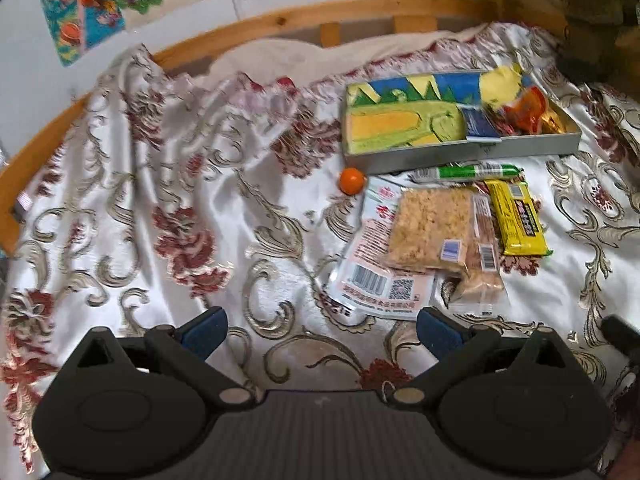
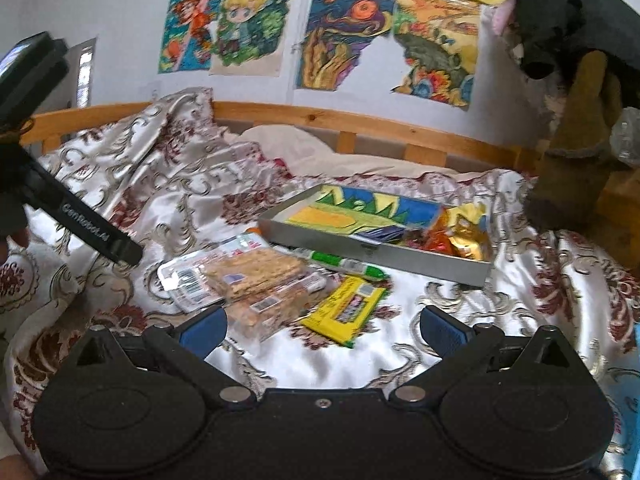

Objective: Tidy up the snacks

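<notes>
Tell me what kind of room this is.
Most likely a child's bedroom. A wooden bed frame runs along the wall, a floral bedspread covers the mattress where the snacks lie, and colourful hand-coloured cartoon drawings are stuck to the wall.

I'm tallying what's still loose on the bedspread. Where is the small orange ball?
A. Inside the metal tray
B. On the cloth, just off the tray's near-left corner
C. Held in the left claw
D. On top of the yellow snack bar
B: in the left wrist view the orange ball rests on the bedspread beside the metal tray's near-left corner, outside it.
</notes>
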